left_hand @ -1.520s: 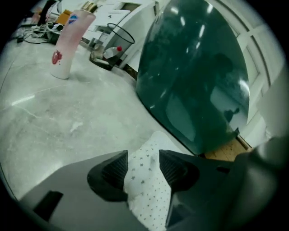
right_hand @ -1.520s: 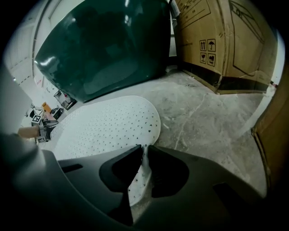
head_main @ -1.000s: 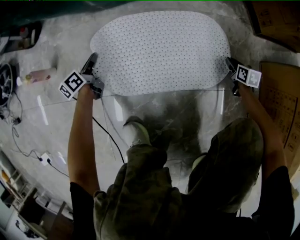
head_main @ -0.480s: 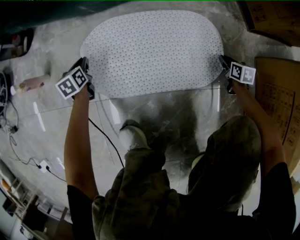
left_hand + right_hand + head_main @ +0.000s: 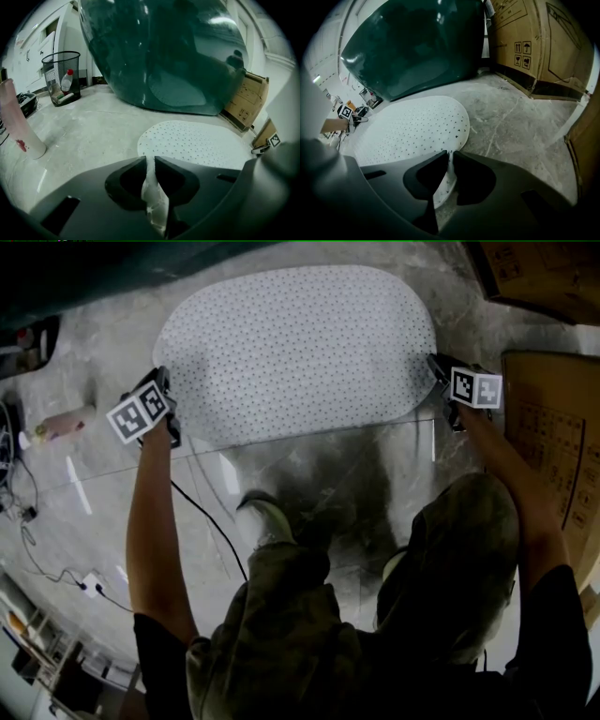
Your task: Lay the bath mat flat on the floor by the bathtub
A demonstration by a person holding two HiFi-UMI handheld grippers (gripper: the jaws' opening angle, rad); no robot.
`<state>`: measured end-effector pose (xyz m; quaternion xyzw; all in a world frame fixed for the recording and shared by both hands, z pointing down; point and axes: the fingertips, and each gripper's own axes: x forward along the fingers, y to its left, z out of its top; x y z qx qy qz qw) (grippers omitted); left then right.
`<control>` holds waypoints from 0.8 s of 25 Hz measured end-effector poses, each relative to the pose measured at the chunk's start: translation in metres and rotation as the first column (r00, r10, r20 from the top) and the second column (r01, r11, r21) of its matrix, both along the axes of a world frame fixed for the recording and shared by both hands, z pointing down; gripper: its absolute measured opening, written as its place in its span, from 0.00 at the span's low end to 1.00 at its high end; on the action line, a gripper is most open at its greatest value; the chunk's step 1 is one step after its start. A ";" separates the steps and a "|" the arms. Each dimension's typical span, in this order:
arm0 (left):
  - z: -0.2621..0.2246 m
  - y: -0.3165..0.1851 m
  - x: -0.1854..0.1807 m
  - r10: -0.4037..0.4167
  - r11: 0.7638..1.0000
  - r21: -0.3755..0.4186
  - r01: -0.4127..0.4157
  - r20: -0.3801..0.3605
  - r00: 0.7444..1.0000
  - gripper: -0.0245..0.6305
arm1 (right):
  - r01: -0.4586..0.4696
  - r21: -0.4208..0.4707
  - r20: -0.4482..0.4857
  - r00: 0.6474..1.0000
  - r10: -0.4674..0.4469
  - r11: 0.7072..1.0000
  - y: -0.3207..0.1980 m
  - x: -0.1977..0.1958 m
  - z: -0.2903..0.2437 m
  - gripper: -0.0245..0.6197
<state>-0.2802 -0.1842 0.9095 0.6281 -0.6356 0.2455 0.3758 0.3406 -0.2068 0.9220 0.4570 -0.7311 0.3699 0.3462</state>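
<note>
Head view first: the white, oval, perforated rubbery bath mat (image 5: 295, 348) is spread over the grey marbled floor (image 5: 309, 474), stretched between my two tools with most of it ahead of both and reaching toward the dark green glossy bathtub (image 5: 164, 51).

The left hand-held gripper (image 5: 149, 159) is narrowed down on a pinch of the mat's end, and the sheet crumples up between its jaws. The right hand-held gripper (image 5: 449, 153) is likewise clamped thin on the opposite end, with the mat's edge running straight into its jaws.

Handling-wise, I'd call this light and floppy. It folds where I pinch it and sags between the two holds, so it needs a grip at each end, right on the rim, to keep it taut. It looks thin enough to slip out of a loose pinch, and probably clingy once it's down. I don't judge it fragile.

What I can't read:
- I can't see the mat's underside at all.
- I can't tell whether the near long edge beside my grippers is fully on the floor or slightly raised.
- The tub's base beyond the grippers is lost in darkness at the top of the head view, so I can't judge the gap between mat and tub there.
- My own legs block the floor behind both grippers.
</note>
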 end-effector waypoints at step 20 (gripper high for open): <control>0.027 0.038 0.033 0.168 0.978 -0.136 -0.158 0.068 0.983 0.33 | 0.023 0.002 -0.131 0.991 -0.022 1.000 0.006 0.020 0.012 0.33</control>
